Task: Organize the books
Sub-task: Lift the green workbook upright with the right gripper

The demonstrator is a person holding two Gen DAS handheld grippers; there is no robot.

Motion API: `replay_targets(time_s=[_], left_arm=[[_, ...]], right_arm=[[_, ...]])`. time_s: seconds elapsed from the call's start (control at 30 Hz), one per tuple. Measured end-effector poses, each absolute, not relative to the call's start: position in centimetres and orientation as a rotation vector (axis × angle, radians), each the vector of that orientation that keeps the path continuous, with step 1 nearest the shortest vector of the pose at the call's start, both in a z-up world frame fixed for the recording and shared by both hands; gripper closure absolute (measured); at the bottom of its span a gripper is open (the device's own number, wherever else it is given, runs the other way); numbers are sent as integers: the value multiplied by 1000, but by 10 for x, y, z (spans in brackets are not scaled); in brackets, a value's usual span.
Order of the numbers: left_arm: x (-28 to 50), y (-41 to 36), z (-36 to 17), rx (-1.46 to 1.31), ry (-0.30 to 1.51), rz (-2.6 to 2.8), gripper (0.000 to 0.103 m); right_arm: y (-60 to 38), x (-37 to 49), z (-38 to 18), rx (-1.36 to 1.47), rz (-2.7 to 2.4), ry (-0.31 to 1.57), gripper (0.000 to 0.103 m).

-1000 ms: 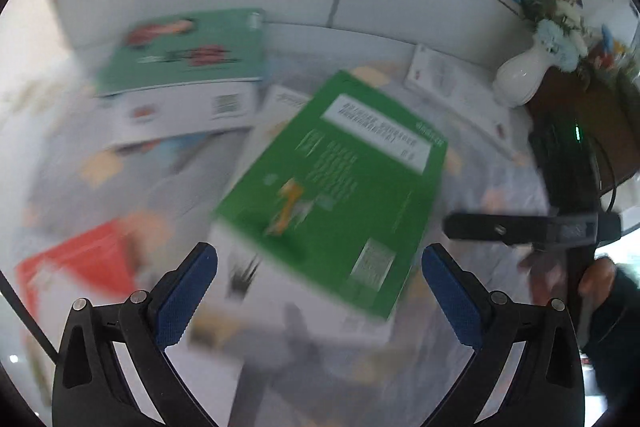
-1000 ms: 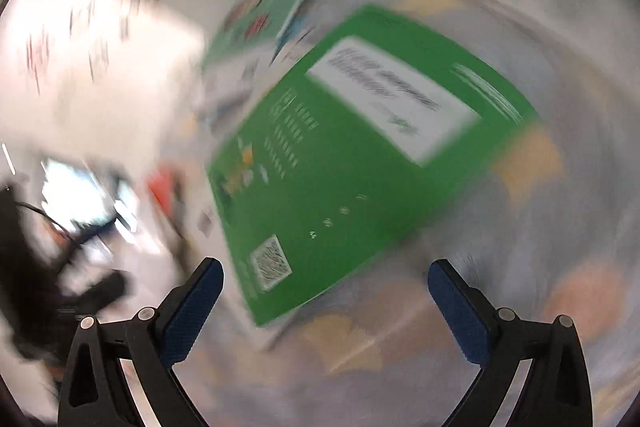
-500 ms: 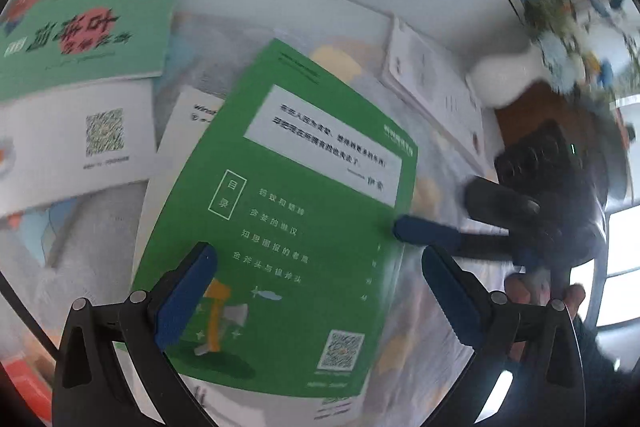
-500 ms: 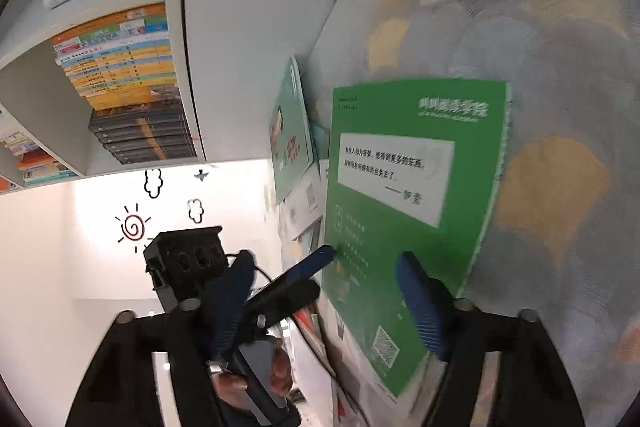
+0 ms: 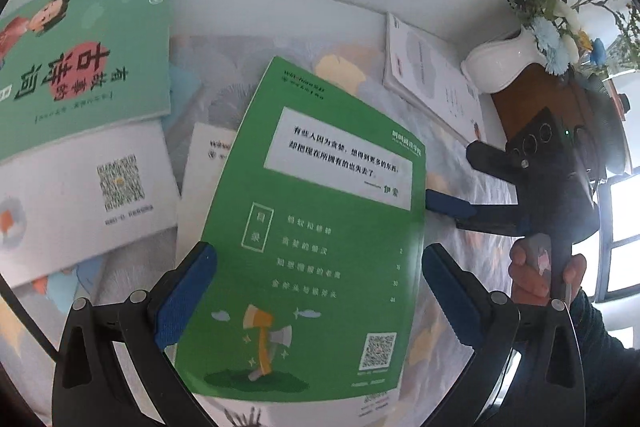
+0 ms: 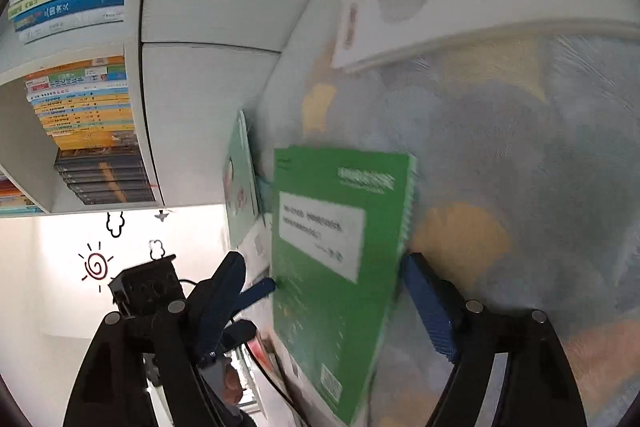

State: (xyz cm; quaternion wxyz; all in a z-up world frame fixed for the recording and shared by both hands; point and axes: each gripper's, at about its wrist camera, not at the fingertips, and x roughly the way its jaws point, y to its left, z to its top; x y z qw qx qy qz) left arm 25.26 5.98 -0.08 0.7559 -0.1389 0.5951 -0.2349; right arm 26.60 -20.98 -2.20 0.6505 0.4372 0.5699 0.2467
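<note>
A green book [image 5: 320,235] lies face up on top of other books on the table. My left gripper [image 5: 316,295] stands open over its near half, a blue pad close to each long edge; I cannot see a pad pressing. In the right wrist view the same green book [image 6: 336,259] lies between the fingers of my right gripper [image 6: 324,303], whose jaws are opening. That right gripper [image 5: 450,179], rolled on its side, comes in from the right in the left wrist view. Its lower fingertip [image 5: 448,207] is at the book's right edge.
A teal book with a cartoon child [image 5: 88,47] and a white book with a QR code [image 5: 88,195] lie at the left. Another white book [image 5: 432,75] lies at the back right by a white vase [image 5: 504,67]. Shelves of books [image 6: 80,107] stand behind. A hand [image 5: 536,275] holds the right gripper.
Both grippers have closed in on the green book. The left one tipped down over it. The right one rolled onto its side and came to the book's right edge; its jaws narrowed, then widened.
</note>
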Motion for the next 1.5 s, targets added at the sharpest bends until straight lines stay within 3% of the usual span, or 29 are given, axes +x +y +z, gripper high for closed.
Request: replay_targets(time_s=[0.03,0.13,0.2,0.23,0.27,0.37,0.4,0.47,0.57,0.67,0.77,0.93,1.0,1.07,1.1,1.3,1.5], left_arm=[[252,62,-1,-303,1290,-511,1],[249,68,0,-232,1262,-482,1],[252,69,-18,-156,1338,-425,1],[248,68,-13,-144,1289,-463,1],[246,65,-13,-166,1314,-522,1],[240,61,-10,-109,1333,-527,1],[236,60,-9,-70,1329,-512,1],[229,66,-6,-80,1304,-502,1],[225,94,-4,-245,1275,-486,1],[221,114,-6,-358,1270,-519,1],[211,120,-7,-400,1280,-556,1],[201,106,-1,-391,1286,-587,1],[200,103,-1,-380,1292,-571,1],[199,106,3,-435,1269,-585,1],[199,108,6,-474,1248,-601,1],[176,128,62,-676,1081,-755,1],[112,132,116,-597,996,-723,1]], right_arm=[[-207,267,-21,988,559,1292,11],[-202,269,-17,963,542,1267,11],[-197,272,-15,915,536,1262,11],[-195,273,-14,893,532,1258,9],[-188,276,-11,853,542,1247,0],[-169,287,-6,715,569,1262,1],[-168,288,-5,723,554,1263,6],[-176,285,-9,797,504,1257,46],[-191,274,-17,939,529,1208,63],[-198,268,-24,1094,644,1175,65],[-184,269,-16,1054,780,1187,65],[-145,269,-27,981,827,1324,55],[-133,262,-21,887,778,1297,67],[-138,254,-15,933,756,1236,94],[-145,250,-12,1012,766,1206,96],[-157,220,40,1145,904,1071,94],[-168,196,83,1186,1047,1009,93]])
